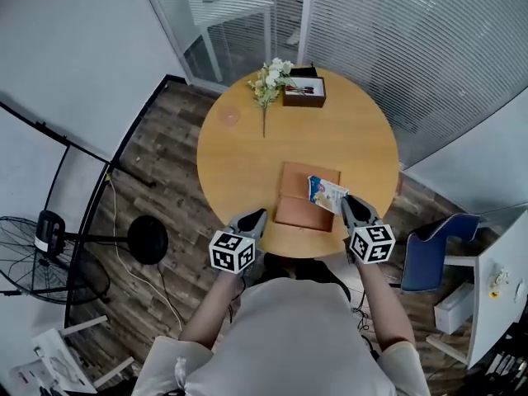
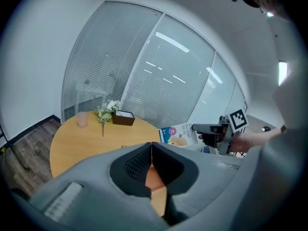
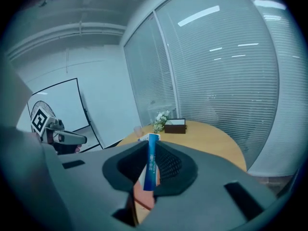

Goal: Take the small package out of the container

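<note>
Orange-brown and flat, the container (image 1: 295,196) is lying at the near edge of the round wooden bench (image 1: 346,130). Its inside is proving hard to make out, and each gripper view is showing only a sliver of it behind the fingers. The right gripper (image 1: 353,213) is pinching the small package (image 1: 327,193), blue and white, edge-on between its fingers, holding it raised over the container's right side. The package's print is too small to read. The left gripper (image 1: 252,221) is hovering just beside the container's near left corner, its fingers pressed together on nothing.

At the far edge a dark box (image 1: 304,95), contents unclear, is sitting beside white flowers (image 1: 270,78), with a pale pink cup (image 1: 228,116) to their left. White blinds (image 1: 396,31) are lining glass walls. A fan (image 1: 41,254) is standing on the wood floor (image 1: 157,172).
</note>
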`<move>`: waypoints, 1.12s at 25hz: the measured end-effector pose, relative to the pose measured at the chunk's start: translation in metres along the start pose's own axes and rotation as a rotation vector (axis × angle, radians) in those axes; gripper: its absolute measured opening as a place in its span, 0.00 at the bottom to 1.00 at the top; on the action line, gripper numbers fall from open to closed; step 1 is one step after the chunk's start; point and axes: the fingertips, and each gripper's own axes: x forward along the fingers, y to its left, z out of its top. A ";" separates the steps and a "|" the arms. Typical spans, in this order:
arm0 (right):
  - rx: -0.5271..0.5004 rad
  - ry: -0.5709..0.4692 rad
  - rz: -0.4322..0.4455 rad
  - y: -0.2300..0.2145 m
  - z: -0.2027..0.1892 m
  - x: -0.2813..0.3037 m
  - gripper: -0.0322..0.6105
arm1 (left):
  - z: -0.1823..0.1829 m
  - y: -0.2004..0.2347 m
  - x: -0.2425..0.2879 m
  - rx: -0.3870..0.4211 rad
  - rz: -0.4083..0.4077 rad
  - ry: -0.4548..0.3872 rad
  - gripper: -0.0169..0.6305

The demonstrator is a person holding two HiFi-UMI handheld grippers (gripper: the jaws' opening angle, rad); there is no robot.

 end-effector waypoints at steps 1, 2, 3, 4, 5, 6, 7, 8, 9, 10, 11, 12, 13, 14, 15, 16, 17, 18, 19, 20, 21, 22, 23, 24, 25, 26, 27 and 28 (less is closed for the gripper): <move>0.010 -0.022 -0.014 -0.004 0.007 -0.007 0.12 | 0.008 -0.001 0.000 0.011 -0.006 -0.009 0.05; 0.020 -0.043 -0.026 -0.008 0.014 -0.015 0.12 | 0.017 -0.003 -0.001 0.024 -0.010 -0.017 0.05; 0.028 -0.062 -0.036 -0.012 0.020 -0.022 0.12 | 0.025 -0.004 -0.002 0.036 -0.012 -0.027 0.05; 0.032 -0.080 -0.045 -0.016 0.027 -0.029 0.12 | 0.033 -0.006 -0.004 0.046 -0.015 -0.038 0.05; 0.033 -0.097 -0.052 -0.020 0.034 -0.036 0.12 | 0.042 -0.008 -0.004 0.054 -0.016 -0.052 0.05; 0.031 -0.116 -0.059 -0.024 0.041 -0.042 0.12 | 0.051 -0.009 -0.005 0.058 -0.018 -0.066 0.05; 0.026 -0.134 -0.064 -0.027 0.048 -0.047 0.12 | 0.059 -0.011 -0.005 0.058 -0.019 -0.081 0.05; 0.019 -0.151 -0.069 -0.031 0.054 -0.053 0.12 | 0.066 -0.013 -0.005 0.052 -0.023 -0.096 0.05; 0.009 -0.166 -0.072 -0.035 0.059 -0.058 0.12 | 0.073 -0.016 -0.005 0.042 -0.029 -0.111 0.05; -0.004 -0.178 -0.075 -0.038 0.063 -0.063 0.12 | 0.078 -0.021 -0.005 0.032 -0.036 -0.124 0.05; -0.016 -0.188 -0.077 -0.042 0.067 -0.068 0.12 | 0.084 -0.025 -0.005 0.031 -0.039 -0.135 0.05; -0.025 -0.199 -0.079 -0.046 0.071 -0.072 0.12 | 0.089 -0.030 -0.004 0.041 -0.036 -0.143 0.05; -0.033 -0.210 -0.082 -0.050 0.076 -0.075 0.12 | 0.095 -0.034 -0.002 0.062 -0.026 -0.149 0.05; -0.039 -0.223 -0.086 -0.054 0.082 -0.080 0.12 | 0.100 -0.038 0.000 0.089 -0.011 -0.152 0.05; -0.046 -0.237 -0.089 -0.058 0.088 -0.086 0.12 | 0.104 -0.043 0.001 0.114 0.005 -0.154 0.05; -0.052 -0.251 -0.092 -0.062 0.095 -0.094 0.12 | 0.108 -0.048 0.000 0.132 0.015 -0.158 0.05; -0.057 -0.267 -0.093 -0.065 0.102 -0.102 0.12 | 0.112 -0.055 -0.001 0.143 0.019 -0.164 0.05; -0.059 -0.285 -0.094 -0.069 0.109 -0.110 0.12 | 0.117 -0.061 -0.001 0.149 0.018 -0.173 0.05; -0.058 -0.304 -0.094 -0.073 0.117 -0.117 0.12 | 0.123 -0.068 -0.002 0.155 0.016 -0.182 0.05; -0.058 -0.322 -0.093 -0.077 0.125 -0.123 0.12 | 0.129 -0.073 -0.002 0.166 0.018 -0.192 0.05; -0.059 -0.339 -0.091 -0.081 0.132 -0.128 0.12 | 0.136 -0.078 -0.002 0.183 0.023 -0.202 0.05; -0.062 -0.352 -0.086 -0.084 0.138 -0.132 0.12 | 0.143 -0.083 -0.003 0.203 0.030 -0.211 0.05; -0.068 -0.362 -0.080 -0.086 0.144 -0.135 0.12 | 0.149 -0.088 -0.004 0.222 0.038 -0.221 0.05; -0.073 -0.370 -0.074 -0.088 0.149 -0.138 0.12 | 0.154 -0.093 -0.005 0.235 0.044 -0.230 0.05; -0.079 -0.377 -0.069 -0.090 0.154 -0.140 0.12 | 0.159 -0.097 -0.006 0.242 0.046 -0.239 0.05; -0.084 -0.385 -0.064 -0.091 0.158 -0.142 0.12 | 0.164 -0.101 -0.007 0.242 0.048 -0.248 0.05; -0.089 -0.394 -0.060 -0.093 0.163 -0.144 0.12 | 0.168 -0.104 -0.007 0.240 0.049 -0.257 0.05; -0.094 -0.403 -0.056 -0.094 0.167 -0.145 0.12 | 0.172 -0.106 -0.006 0.238 0.051 -0.264 0.05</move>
